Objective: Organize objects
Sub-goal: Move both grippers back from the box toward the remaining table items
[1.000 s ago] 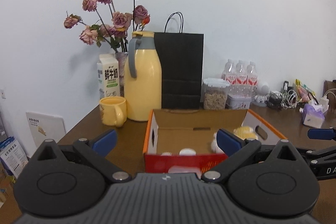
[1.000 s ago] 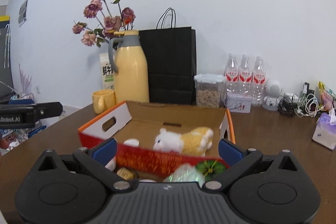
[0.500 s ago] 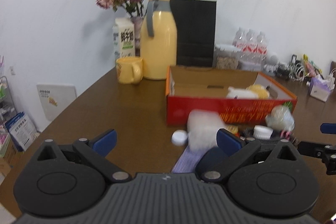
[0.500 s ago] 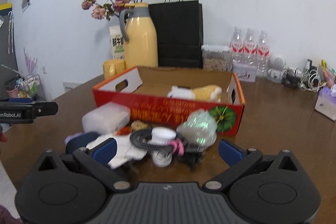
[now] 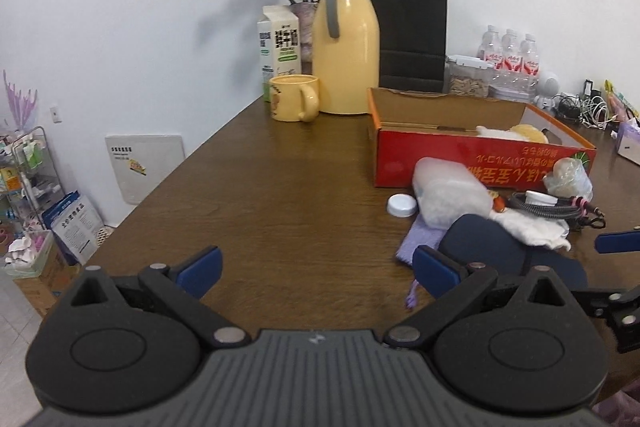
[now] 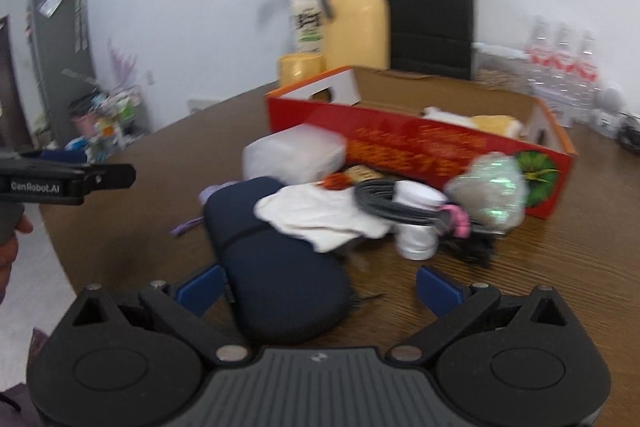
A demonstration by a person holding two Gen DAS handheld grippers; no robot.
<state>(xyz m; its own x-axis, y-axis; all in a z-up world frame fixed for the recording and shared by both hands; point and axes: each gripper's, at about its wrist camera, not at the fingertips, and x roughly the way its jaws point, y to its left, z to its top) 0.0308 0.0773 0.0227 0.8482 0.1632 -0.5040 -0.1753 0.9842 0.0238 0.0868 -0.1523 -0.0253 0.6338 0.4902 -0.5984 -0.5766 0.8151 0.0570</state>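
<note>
A red cardboard box [image 5: 480, 163] [image 6: 404, 143] stands on the brown table with a white and yellow plush toy [image 6: 472, 119] inside. In front of it lies a heap: a clear plastic container [image 5: 448, 191] [image 6: 292, 155], a dark blue pouch [image 6: 272, 259] [image 5: 488, 247], a white cloth [image 6: 320, 215], a coiled cable [image 6: 400, 203], a white cap [image 5: 401, 205] and a crinkly bag [image 6: 488, 191]. My left gripper [image 5: 316, 271] is open above bare table, left of the heap. My right gripper [image 6: 320, 287] is open, with the pouch's near end between its fingers.
A yellow thermos [image 5: 346, 47], yellow mug [image 5: 294, 103], milk carton [image 5: 280, 51], flowers, black paper bag [image 5: 412, 31], a jar and water bottles [image 5: 508, 55] stand along the back wall. The table's left edge [image 5: 132, 207] drops to floor clutter.
Both grippers have pulled back from the box and tilted down. The heap in front of the box has come fully into view; the right view is motion-blurred.
</note>
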